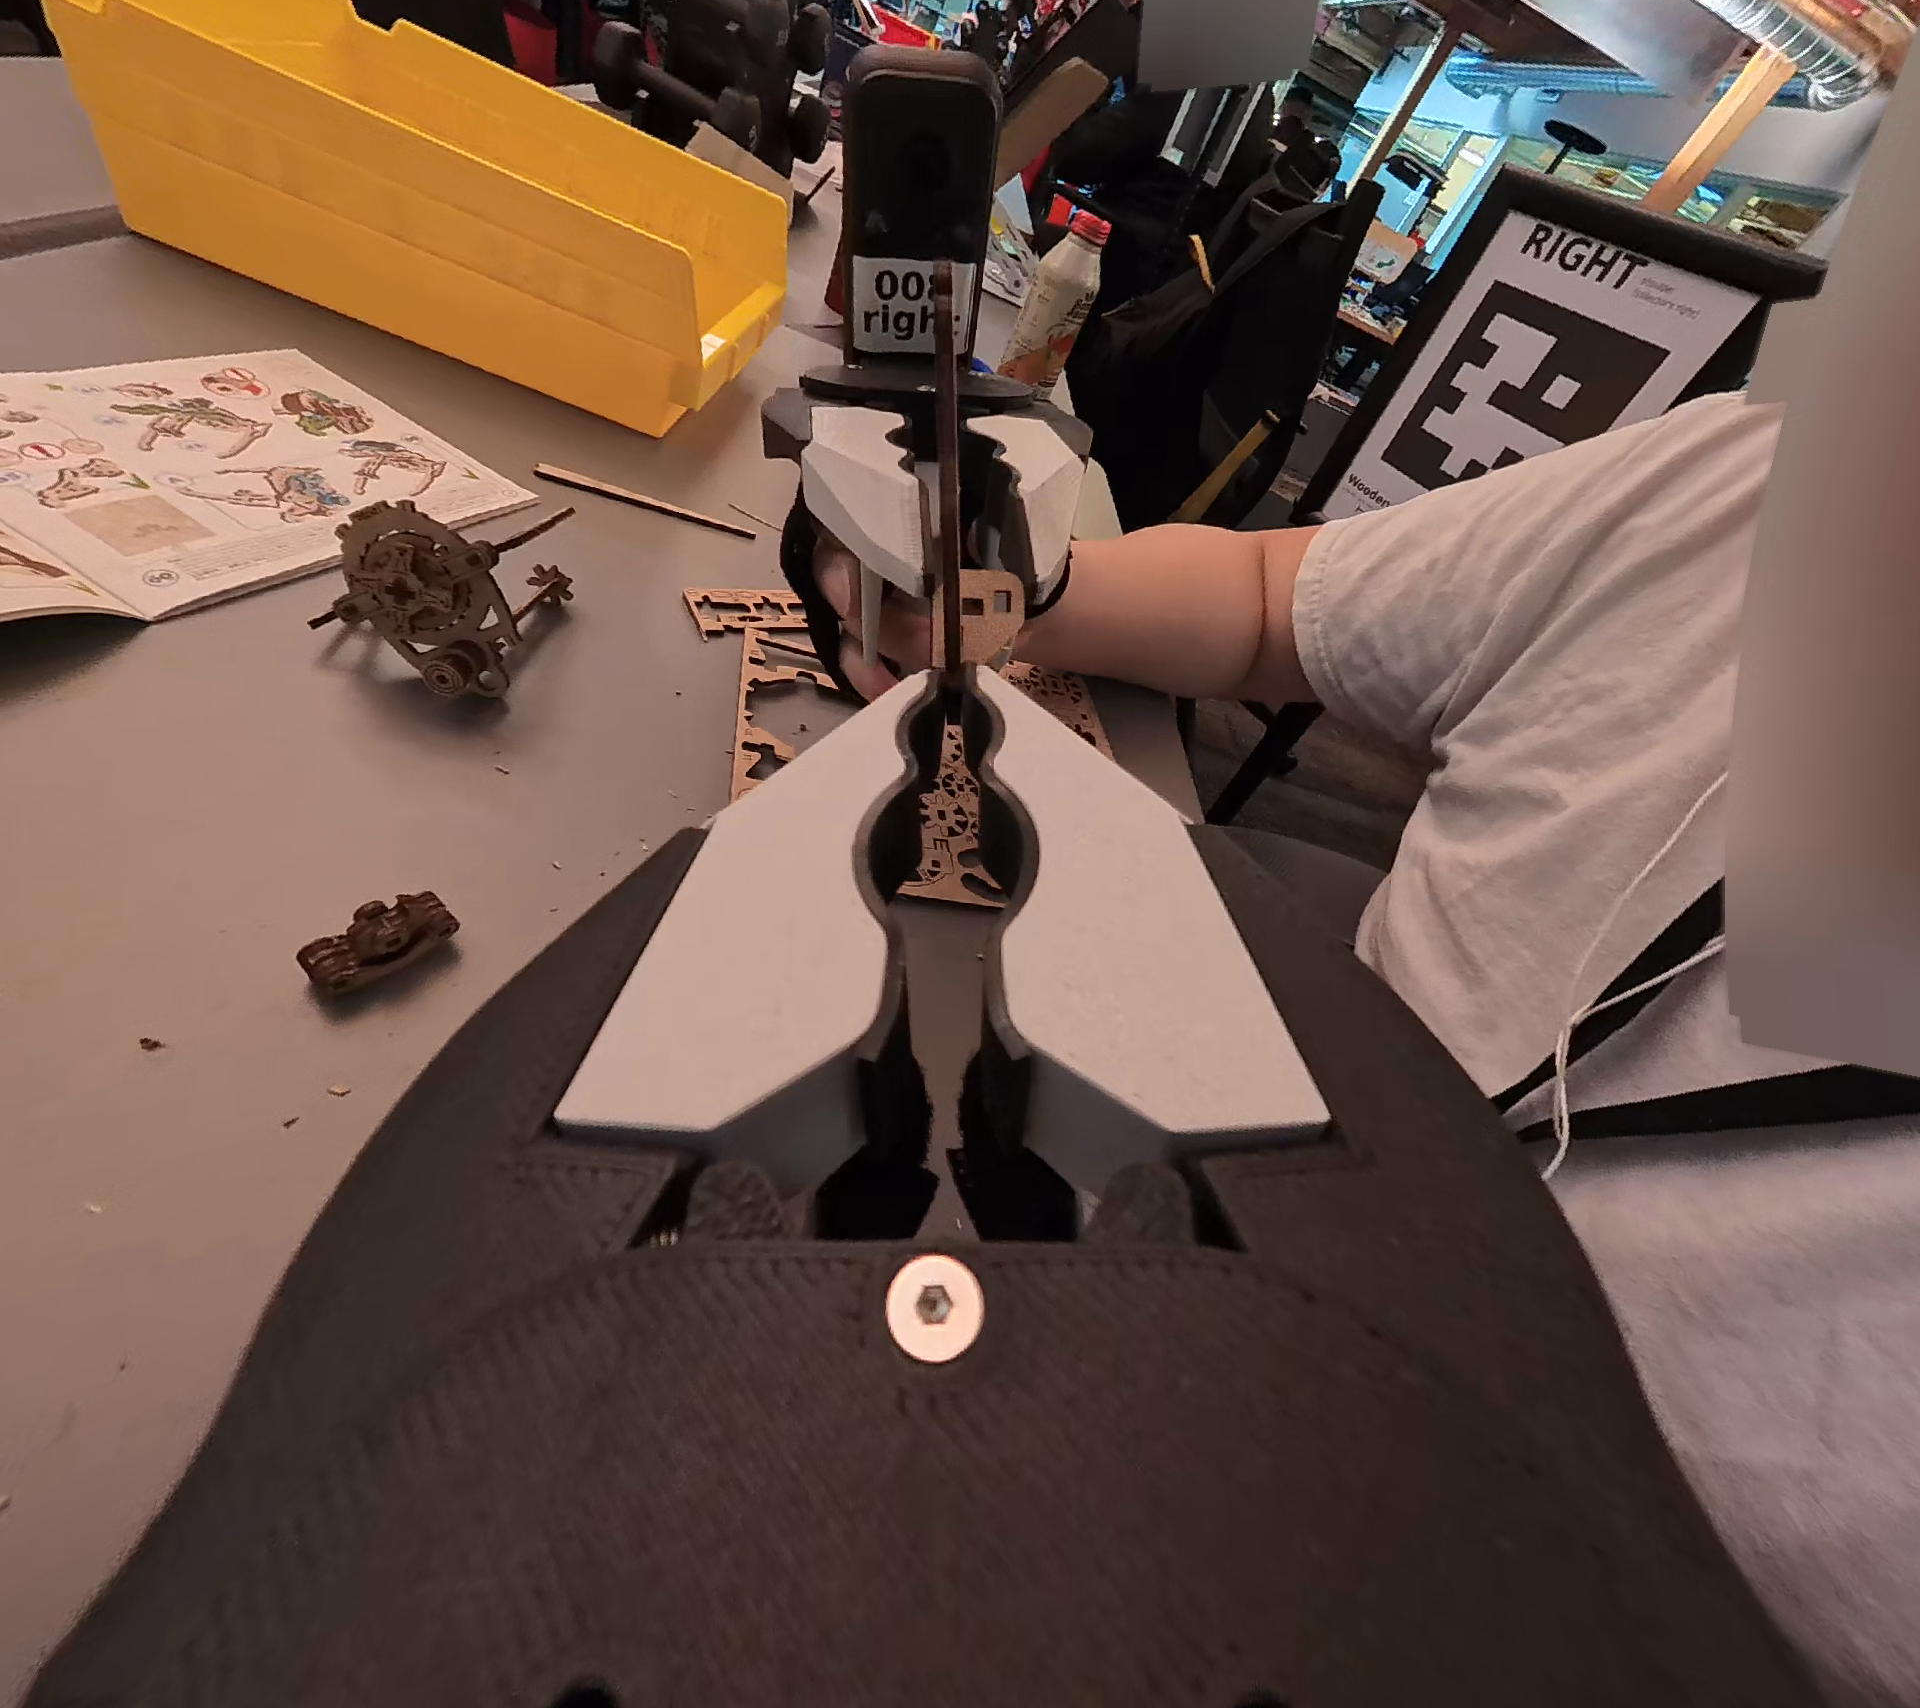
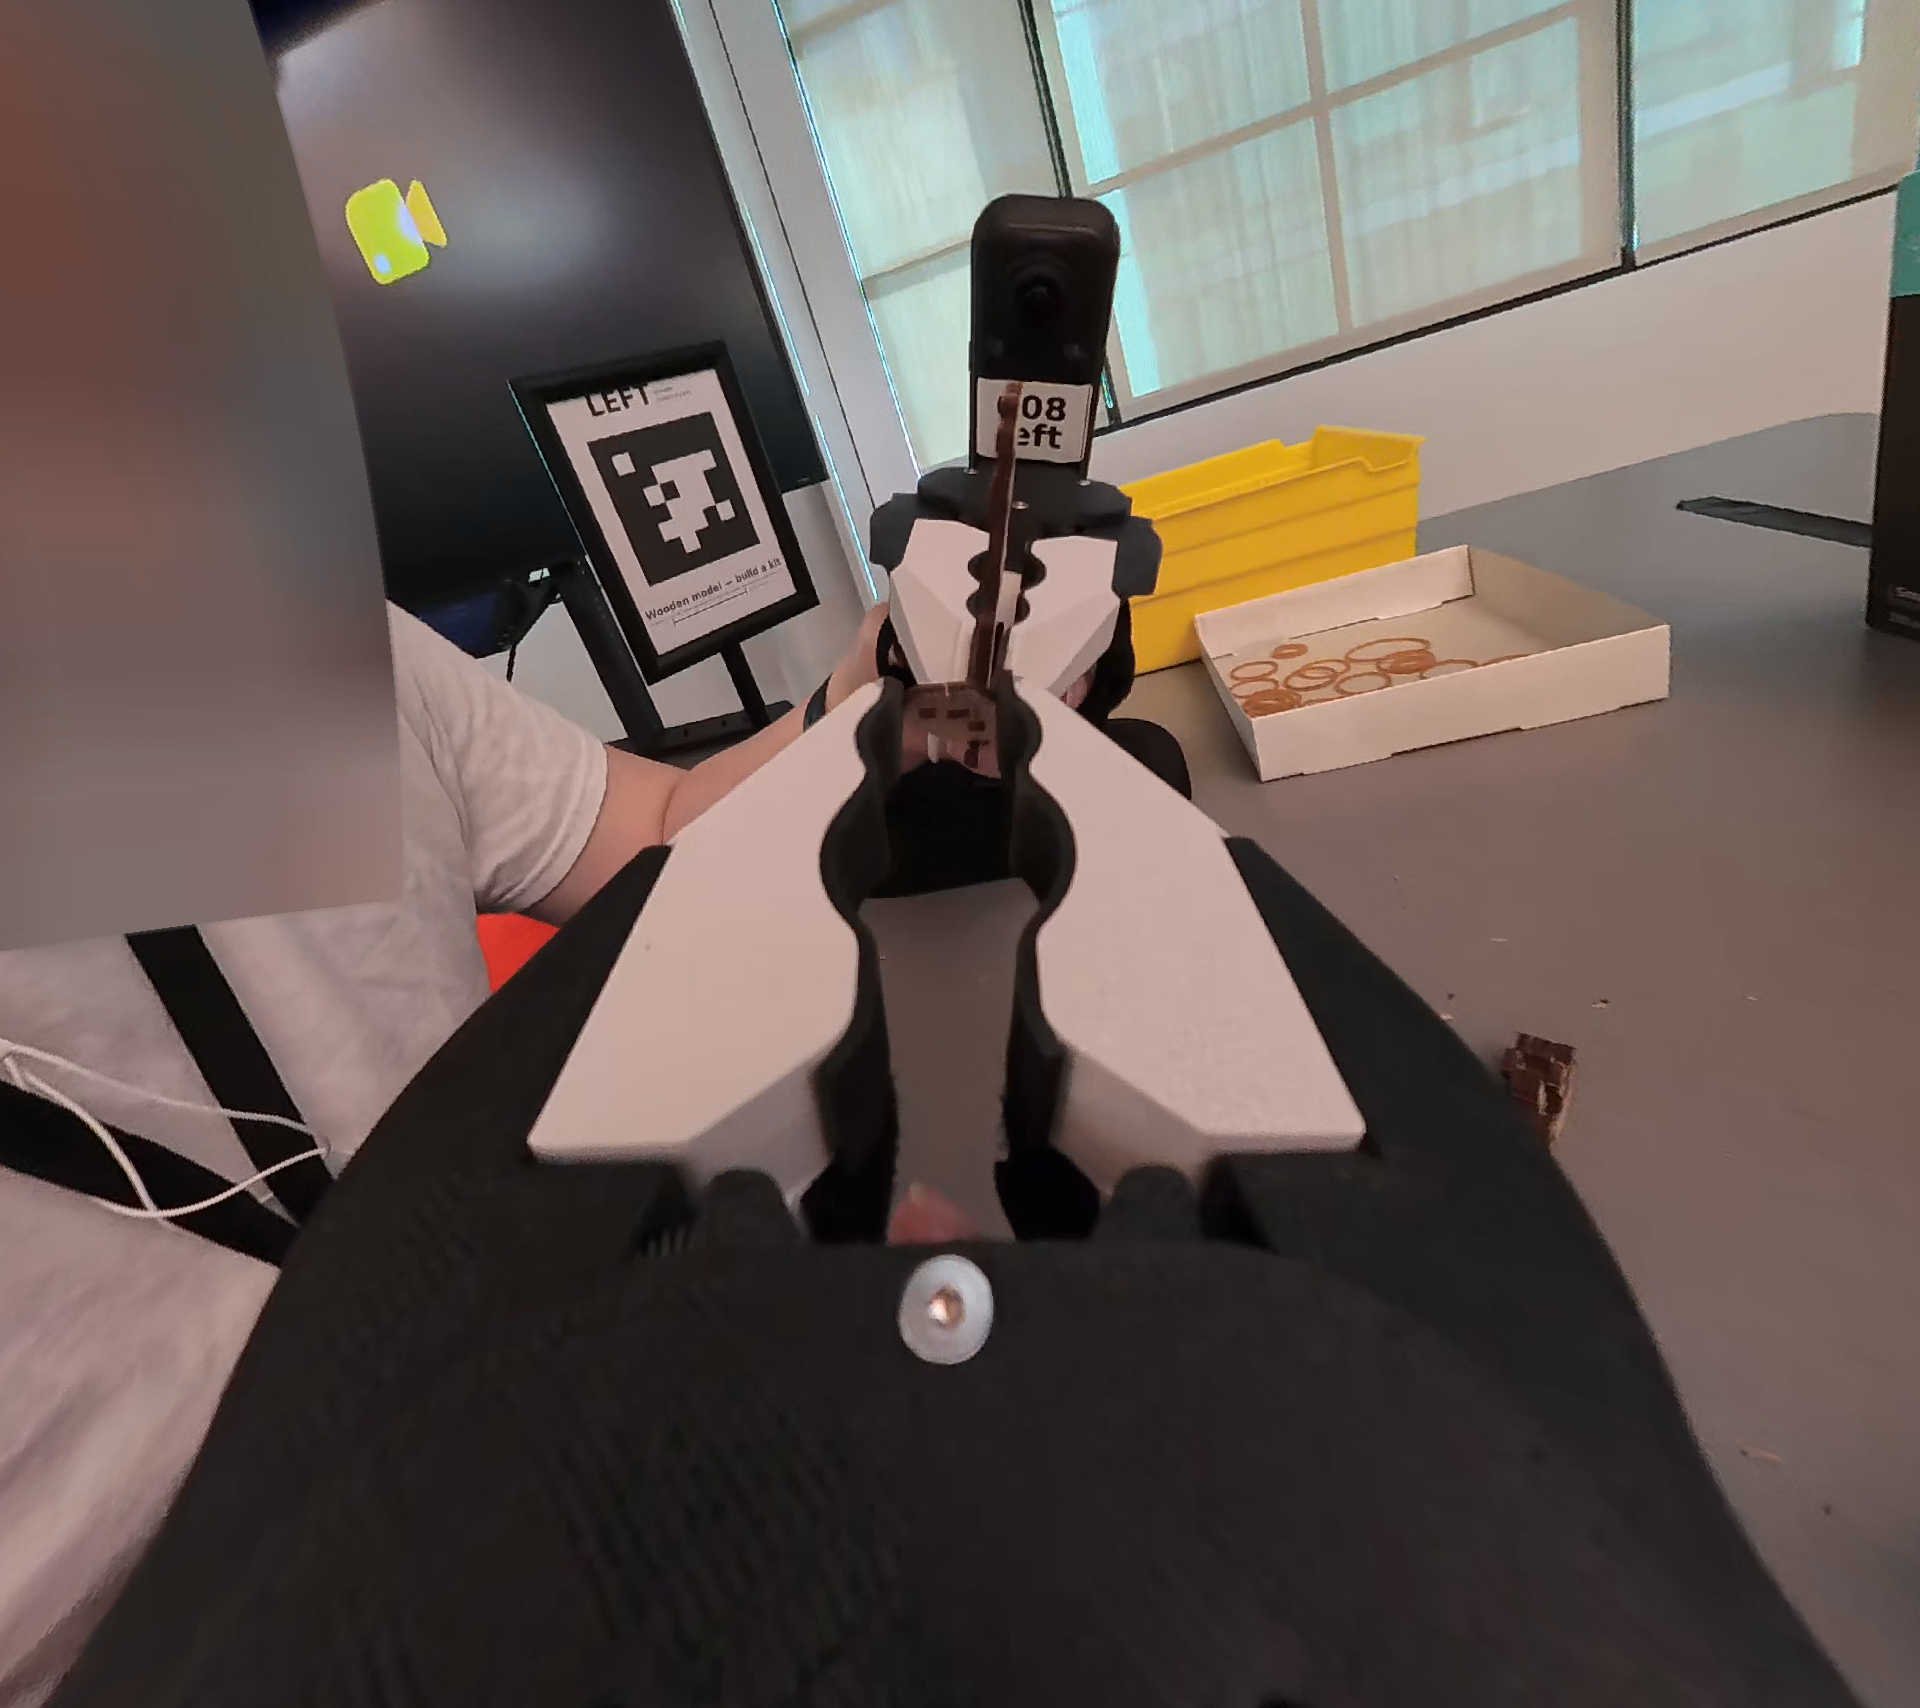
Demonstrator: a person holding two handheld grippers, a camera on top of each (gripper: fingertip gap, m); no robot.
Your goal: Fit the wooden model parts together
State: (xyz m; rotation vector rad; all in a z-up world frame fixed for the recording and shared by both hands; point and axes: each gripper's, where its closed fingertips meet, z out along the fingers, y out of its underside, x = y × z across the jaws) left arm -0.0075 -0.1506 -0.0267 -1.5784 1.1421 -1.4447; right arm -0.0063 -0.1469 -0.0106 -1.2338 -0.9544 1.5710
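My left gripper (image 1: 945, 679) is shut on the lower end of a thin dark wooden strip (image 1: 941, 453) that stands upright. My right gripper (image 1: 940, 580) faces it closely and is shut on a small tan wooden piece (image 1: 985, 614) that touches the strip's side. In the right wrist view the small piece (image 2: 951, 723) sits between my right gripper's (image 2: 951, 708) tips, and the strip (image 2: 1000, 515) rises from the left gripper (image 2: 982, 671) just beyond. Both are held above the grey table (image 1: 260, 827).
A gear assembly (image 1: 426, 598), a small dark assembly (image 1: 379, 941), an instruction booklet (image 1: 208, 463), a yellow bin (image 1: 416, 183) and cut-out wooden sheets (image 1: 764, 713) lie on the table. A white tray of rubber bands (image 2: 1434, 671) and a small dark block (image 2: 1538, 1076) lie to the right. Only a small space, under 4 cm, lies between the two pairs of fingers. From either gripper's tips it is about 15 cm to the small dark assembly (image 1: 379, 941).
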